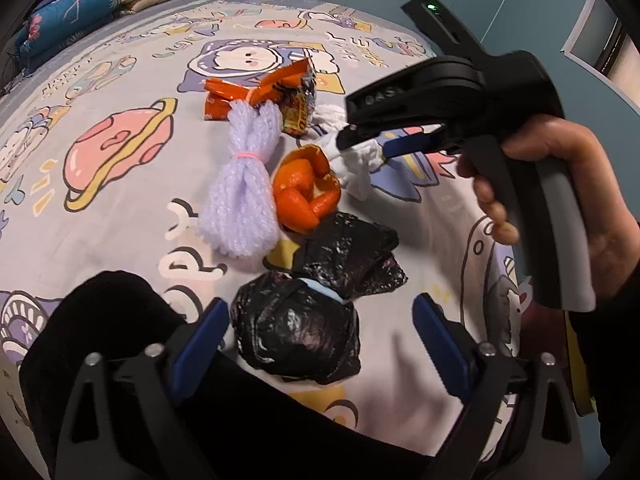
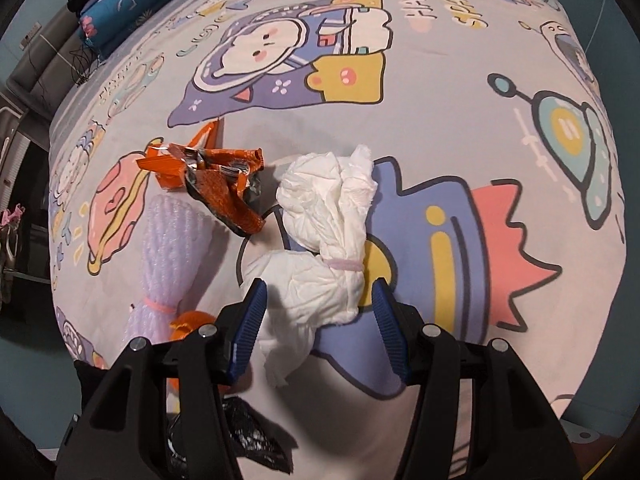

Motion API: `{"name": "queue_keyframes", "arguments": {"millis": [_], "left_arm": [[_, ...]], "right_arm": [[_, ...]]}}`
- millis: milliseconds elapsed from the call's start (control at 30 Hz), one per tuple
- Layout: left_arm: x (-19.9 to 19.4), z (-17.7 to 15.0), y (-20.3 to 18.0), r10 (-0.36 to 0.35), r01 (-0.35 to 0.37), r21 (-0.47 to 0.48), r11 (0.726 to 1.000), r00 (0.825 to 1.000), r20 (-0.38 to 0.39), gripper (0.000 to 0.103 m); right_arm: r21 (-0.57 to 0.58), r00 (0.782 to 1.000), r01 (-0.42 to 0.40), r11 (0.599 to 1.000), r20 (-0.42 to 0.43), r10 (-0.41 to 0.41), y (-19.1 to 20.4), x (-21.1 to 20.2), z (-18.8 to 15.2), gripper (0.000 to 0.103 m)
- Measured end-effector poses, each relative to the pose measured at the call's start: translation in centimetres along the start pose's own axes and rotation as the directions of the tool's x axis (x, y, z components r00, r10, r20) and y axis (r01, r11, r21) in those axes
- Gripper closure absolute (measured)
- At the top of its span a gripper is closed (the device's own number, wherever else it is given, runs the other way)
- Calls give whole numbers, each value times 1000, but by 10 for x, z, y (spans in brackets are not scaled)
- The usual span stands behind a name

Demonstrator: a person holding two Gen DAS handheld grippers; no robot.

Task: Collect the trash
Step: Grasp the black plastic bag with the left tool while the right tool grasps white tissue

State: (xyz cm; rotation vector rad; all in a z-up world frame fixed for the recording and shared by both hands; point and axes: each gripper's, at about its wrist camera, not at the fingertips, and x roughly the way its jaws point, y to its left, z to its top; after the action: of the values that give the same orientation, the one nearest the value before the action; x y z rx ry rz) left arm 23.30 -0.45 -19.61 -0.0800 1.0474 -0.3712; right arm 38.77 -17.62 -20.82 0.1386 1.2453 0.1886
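Note:
Trash lies on a cartoon-print bedsheet (image 1: pixel 120 92). A tied black plastic bag (image 1: pixel 298 330) sits between the fingers of my open left gripper (image 1: pixel 320 344). Beyond it lie orange peel (image 1: pixel 306 188), a lilac foam net (image 1: pixel 244 196) bound with a pink band, and an orange snack wrapper (image 1: pixel 260 96). My right gripper (image 2: pixel 320 328) is open around the near end of a white tissue bundle (image 2: pixel 324 248) tied with a pink band. It also shows in the left wrist view (image 1: pixel 362 148), over the tissue (image 1: pixel 356 168). The wrapper (image 2: pixel 216 180) and net (image 2: pixel 168 256) lie left of it.
Folded floral bedding (image 1: pixel 80 8) lies at the bed's far left corner. The bed's right edge (image 1: pixel 520 240) runs by a blue wall and a doorway. A black cloth (image 1: pixel 120 340) covers the near left under my left gripper.

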Motion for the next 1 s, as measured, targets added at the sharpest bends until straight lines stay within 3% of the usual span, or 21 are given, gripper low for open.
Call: {"name": "queue_keyframes", "arguments": {"millis": [167, 267, 333, 400, 733, 1000], "left_arm": [[3, -2, -4, -9, 9, 19, 1000, 1000, -2, 23], [7, -2, -5, -14, 14, 18, 1000, 1000, -13, 32], [9, -4, -6, -19, 20, 15, 1000, 1000, -24, 46], [10, -6, -9, -23, 24, 26, 999, 999, -32, 54], [12, -5, -26, -13, 14, 71, 997, 1000, -23, 70], [-15, -11, -30, -49, 47, 89, 995, 999, 14, 73]], "right_arm": [[-9, 1000, 17, 1000, -6, -17, 3, 11, 2, 51], [-11, 999, 32, 999, -8, -32, 5, 18, 2, 53], [-26, 999, 54, 998, -3, -54, 8, 20, 2, 59], [-43, 997, 76, 996, 4, -75, 12, 21, 2, 63], [-86, 990, 141, 986, 31, -139, 23, 22, -2, 81], [-82, 990, 126, 989, 72, -120, 21, 1, -8, 83]]}}
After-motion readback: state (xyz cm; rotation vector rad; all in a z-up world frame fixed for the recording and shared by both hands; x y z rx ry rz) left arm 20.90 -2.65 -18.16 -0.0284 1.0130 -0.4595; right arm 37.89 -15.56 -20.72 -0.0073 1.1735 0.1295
